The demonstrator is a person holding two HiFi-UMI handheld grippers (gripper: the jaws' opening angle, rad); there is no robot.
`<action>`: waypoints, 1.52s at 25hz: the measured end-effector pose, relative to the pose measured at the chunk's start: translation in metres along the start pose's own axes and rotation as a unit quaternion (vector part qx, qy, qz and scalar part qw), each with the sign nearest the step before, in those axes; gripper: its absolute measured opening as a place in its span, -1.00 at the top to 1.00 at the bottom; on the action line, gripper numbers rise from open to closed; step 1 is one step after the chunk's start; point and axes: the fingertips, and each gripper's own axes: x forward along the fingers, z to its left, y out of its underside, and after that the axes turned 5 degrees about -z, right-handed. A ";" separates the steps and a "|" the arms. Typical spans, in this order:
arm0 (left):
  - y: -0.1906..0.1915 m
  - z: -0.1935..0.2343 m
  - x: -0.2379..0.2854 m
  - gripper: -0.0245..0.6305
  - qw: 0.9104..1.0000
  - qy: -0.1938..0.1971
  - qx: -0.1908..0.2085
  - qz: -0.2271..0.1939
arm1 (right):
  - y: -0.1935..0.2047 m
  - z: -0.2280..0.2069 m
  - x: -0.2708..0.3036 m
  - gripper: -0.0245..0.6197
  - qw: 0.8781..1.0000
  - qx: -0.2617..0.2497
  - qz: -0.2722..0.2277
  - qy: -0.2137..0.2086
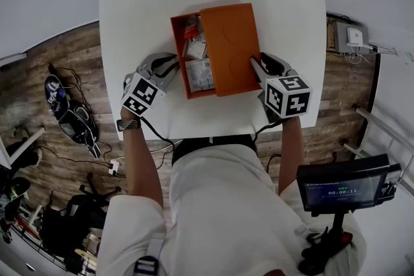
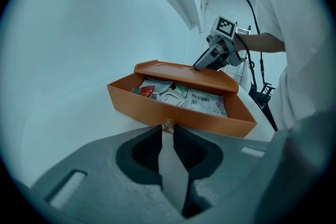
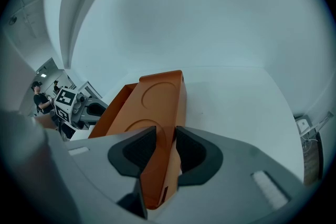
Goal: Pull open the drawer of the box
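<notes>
Orange drawer knob (image 2: 168, 124) between the left gripper (image 2: 167, 129) tips

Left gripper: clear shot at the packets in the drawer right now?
Probably yes: the drawer is out, packets uncovered just past the left gripper. It would first have to release the knob.

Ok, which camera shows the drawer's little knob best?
The left gripper view: the knob sits pinched in the left claw. In the head view that claw hides it; the right gripper view shows the box, clamped in the right claw, but no knob.
</notes>
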 end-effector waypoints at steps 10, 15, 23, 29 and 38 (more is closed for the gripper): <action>0.008 0.003 0.003 0.58 1.000 -0.012 -0.004 0.021 | -0.004 -0.003 0.000 0.58 1.000 -0.013 -0.009 0.016; 0.008 0.011 -0.003 0.57 0.999 -0.045 -0.013 0.013 | -0.011 -0.002 -0.001 0.60 0.999 -0.016 -0.026 0.023; 0.000 0.031 -0.018 0.57 0.993 -0.114 -0.041 -0.007 | -0.035 0.003 -0.001 0.63 0.997 -0.018 -0.067 0.016; -0.006 0.040 -0.022 0.68 0.988 -0.143 -0.048 -0.014 | -0.049 0.007 0.000 0.70 0.996 -0.022 -0.089 0.021; -0.017 0.051 -0.024 0.91 0.985 -0.168 -0.035 -0.003 | -0.089 0.010 -0.005 0.82 0.984 -0.058 -0.161 0.056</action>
